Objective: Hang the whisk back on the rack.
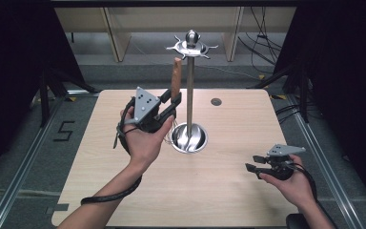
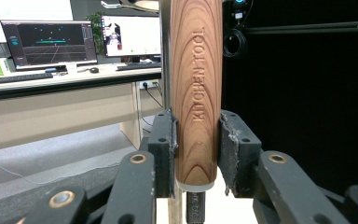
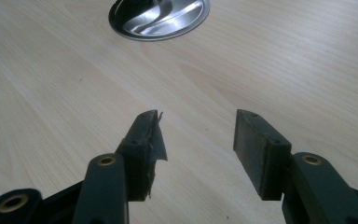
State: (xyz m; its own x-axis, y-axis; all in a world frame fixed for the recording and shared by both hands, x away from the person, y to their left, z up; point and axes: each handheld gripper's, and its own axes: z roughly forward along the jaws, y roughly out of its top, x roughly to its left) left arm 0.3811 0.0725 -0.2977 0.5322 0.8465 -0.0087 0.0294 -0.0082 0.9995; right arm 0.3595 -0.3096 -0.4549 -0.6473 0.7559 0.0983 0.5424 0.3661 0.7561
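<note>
A wooden handle (image 1: 176, 76) stamped "KITCHEN TOOL" (image 2: 196, 93) stands upright in my left gripper (image 1: 174, 102), which is shut on its lower part (image 2: 196, 149). A dark metal shaft (image 2: 195, 205) leaves the handle's bottom end; the tool's head is hidden behind the hand. Just right of it rises a metal hanging stand (image 1: 189, 95) with a hooked crown (image 1: 191, 46) and a round dish base (image 1: 189, 138). My right gripper (image 1: 250, 162) rests low over the table's front right, open with nothing between its pads (image 3: 196, 135), and points toward the base (image 3: 158, 16).
The light wooden table (image 1: 124, 191) has a small round grommet (image 1: 216, 101) at the back. Wooden shelving (image 1: 114, 33) and floor cables (image 1: 262, 43) lie beyond it. A desk with monitors (image 2: 51, 42) shows behind the held handle.
</note>
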